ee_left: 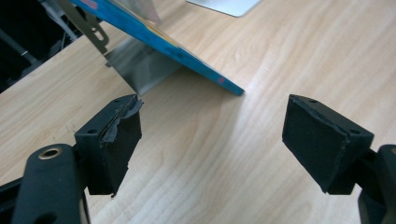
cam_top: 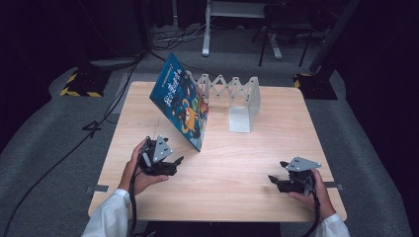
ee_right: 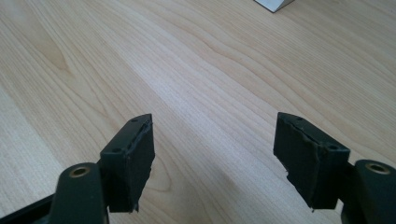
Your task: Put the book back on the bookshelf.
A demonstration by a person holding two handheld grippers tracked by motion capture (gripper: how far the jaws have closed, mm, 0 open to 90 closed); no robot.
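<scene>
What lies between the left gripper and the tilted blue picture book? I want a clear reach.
Bare light wooden table between the left gripper and the blue picture book, in the left gripper view.

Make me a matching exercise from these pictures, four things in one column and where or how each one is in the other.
Things:
1. book
2. bookend rack
3. left tongs
4. right tongs

States:
A. open and empty, near the table's right front corner
B. white metal, at the back of the table
C. blue cover, leaning tilted
D. open and empty, just in front of the book's lower corner

Pairs: 1-C, 2-B, 3-D, 4-A
</scene>
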